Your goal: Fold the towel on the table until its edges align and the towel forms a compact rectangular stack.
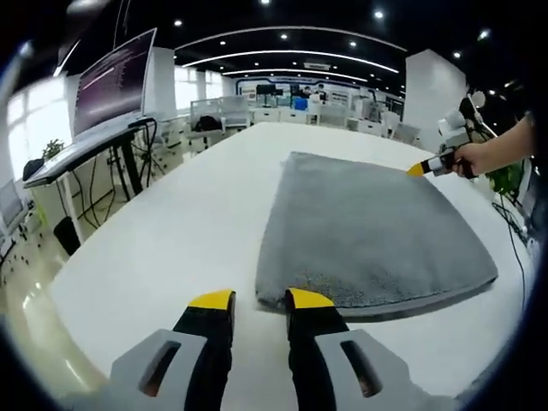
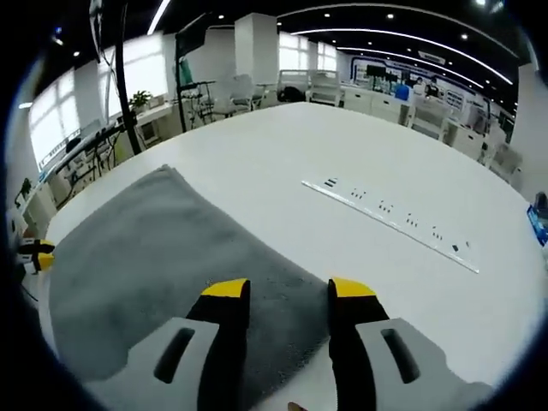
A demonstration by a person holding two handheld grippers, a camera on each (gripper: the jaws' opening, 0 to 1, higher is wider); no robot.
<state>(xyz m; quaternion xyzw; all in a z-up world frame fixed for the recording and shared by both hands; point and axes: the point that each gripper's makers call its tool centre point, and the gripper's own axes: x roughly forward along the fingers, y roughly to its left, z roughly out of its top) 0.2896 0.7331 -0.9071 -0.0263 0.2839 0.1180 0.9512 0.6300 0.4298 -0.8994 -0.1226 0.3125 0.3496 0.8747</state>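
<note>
Fingers of left gripper (image 1: 260, 301) and right gripper (image 2: 279, 289) parted, empty, at opposite edges of flat grey towel (image 1: 368, 231) amid bare white table (image 1: 197, 223).

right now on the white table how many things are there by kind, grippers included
grey towel: 1
white power strip: 1
grippers: 2, left gripper and right gripper
total: 4

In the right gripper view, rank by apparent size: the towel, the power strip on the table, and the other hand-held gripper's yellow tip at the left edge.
1. towel, largest by far.
2. power strip, long and thin.
3. left hand-held gripper, just a yellow tip at the edge; mostly cut off, so its size is unsure.
</note>
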